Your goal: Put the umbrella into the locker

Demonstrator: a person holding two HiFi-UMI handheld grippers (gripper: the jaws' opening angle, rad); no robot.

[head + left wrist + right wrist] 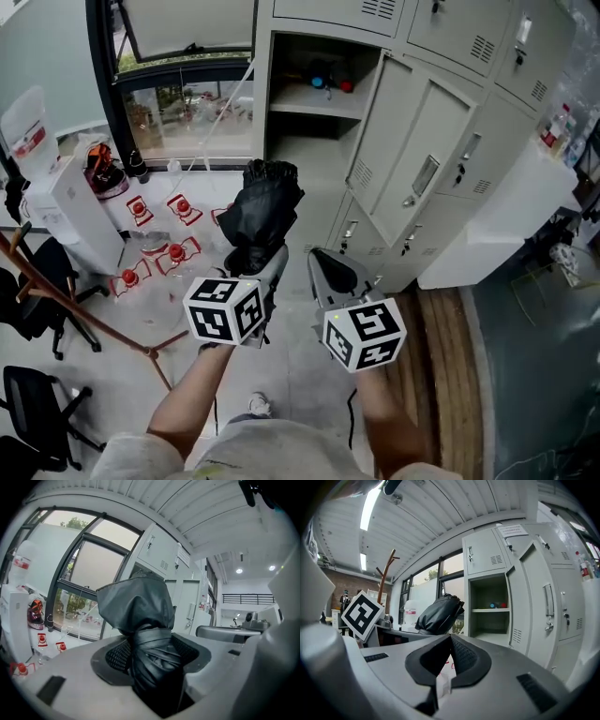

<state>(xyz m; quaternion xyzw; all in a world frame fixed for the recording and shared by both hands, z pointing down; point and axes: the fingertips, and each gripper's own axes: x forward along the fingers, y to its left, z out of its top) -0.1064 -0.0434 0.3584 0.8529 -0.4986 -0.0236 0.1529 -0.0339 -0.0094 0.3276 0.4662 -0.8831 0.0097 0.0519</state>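
1. Both forearms of the person come up from the bottom edge of the head view, each hand holding one gripper with a marker cube.
2. The left gripper (255,259) is clamped on the black folded fabric umbrella (263,208). In the left gripper view the wrapped lower part sits between the two jaws and the loose bunched end stands out beyond them.
3. The right gripper (328,262) is just beside it, at the right. Its jaws are pressed together and carry nothing.
4. The long axis of the umbrella runs along the left jaws and points toward the top of the head view.
5. The open compartment of the grey metal locker (307,150) lies above the umbrella in that view and a little to the right, well apart from it.
6. Judgement: the left arm should bring the umbrella forward, free end first, keeping left of the open locker door (412,159).
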